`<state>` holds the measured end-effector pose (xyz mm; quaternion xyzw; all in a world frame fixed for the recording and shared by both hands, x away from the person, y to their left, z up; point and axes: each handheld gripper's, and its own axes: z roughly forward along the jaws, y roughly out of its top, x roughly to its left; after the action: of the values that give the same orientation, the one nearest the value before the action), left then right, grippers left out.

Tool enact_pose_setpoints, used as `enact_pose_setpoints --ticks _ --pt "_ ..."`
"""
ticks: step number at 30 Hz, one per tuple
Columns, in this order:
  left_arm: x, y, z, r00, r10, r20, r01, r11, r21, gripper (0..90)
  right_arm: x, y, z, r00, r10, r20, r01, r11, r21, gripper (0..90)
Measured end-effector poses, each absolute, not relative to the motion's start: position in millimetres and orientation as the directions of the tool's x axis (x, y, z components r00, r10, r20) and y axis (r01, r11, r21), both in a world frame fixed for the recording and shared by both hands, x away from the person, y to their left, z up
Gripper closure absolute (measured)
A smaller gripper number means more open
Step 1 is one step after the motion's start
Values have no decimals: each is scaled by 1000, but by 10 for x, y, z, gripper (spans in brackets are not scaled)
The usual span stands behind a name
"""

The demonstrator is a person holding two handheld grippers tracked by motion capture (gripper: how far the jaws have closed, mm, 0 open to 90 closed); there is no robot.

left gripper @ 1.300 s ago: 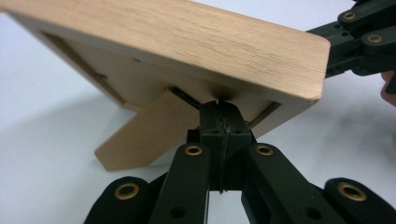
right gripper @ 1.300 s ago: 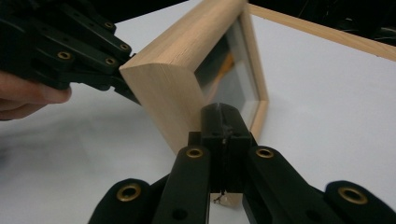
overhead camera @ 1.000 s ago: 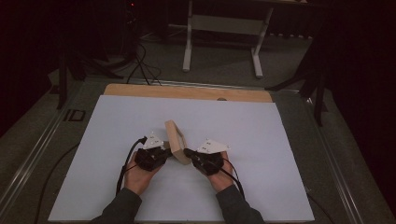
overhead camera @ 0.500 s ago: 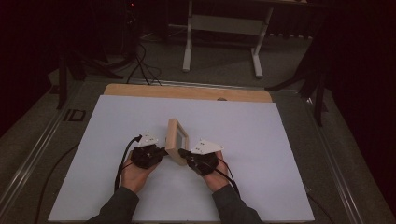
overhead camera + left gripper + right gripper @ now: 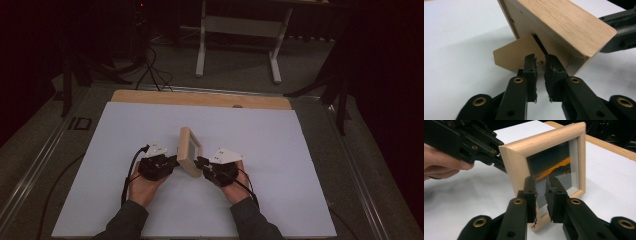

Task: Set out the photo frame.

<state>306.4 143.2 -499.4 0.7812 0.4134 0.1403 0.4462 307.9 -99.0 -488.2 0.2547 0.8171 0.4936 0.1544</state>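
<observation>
From the high view, the wooden picture frame (image 5: 189, 150) stands on edge near the middle of the white tabletop (image 5: 300, 165), with the left gripper (image 5: 170, 162) and right gripper (image 5: 200, 165) tucked against either side of it. In the left gripper view, the jaws sit nearly closed at the frame's back by its fold-out stand (image 5: 511, 53); can't tell if they're pinching anything. In the right gripper view, the jaws are almost shut right in front of the frame's glass, grip unclear.

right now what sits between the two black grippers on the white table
A light wooden picture frame stands between the left gripper and right gripper, seen in the high view.
</observation>
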Motion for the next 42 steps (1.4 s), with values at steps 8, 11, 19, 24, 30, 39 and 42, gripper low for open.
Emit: enact_pose_setpoints --ticks 8,11,19,24,30,39,42 --pt "3024 1494 -4943 589 796 -140 513 -235 825 652 3100 -1092 -4848 -813 582 2 270 374 887 678" --pt "3012 1544 -4912 574 805 -151 515 -212 830 604 3098 -1107 -4842 -810 587 -6 270 381 885 657" --pt "2986 1674 -4783 536 821 -198 519 -135 844 514 3099 -1126 -4838 -811 584 -17 266 395 879 637" --pt "2939 1706 -4677 532 817 -222 495 -87 864 502 3111 -1159 -4827 -807 590 -14 267 387 883 628" --pt "2907 1679 -4608 539 806 -246 482 -55 874 438 3119 -1197 -4811 -801 598 -12 271 380 885 616" --pt "2909 1573 -4603 545 802 -245 483 -61 874 346 3127 -1239 -4773 -797 604 -13 266 370 890 614" --pt "2912 1519 -4604 555 797 -239 483 -74 873 329 3134 -1272 -4752 -794 607 -8 268 363 892 615"
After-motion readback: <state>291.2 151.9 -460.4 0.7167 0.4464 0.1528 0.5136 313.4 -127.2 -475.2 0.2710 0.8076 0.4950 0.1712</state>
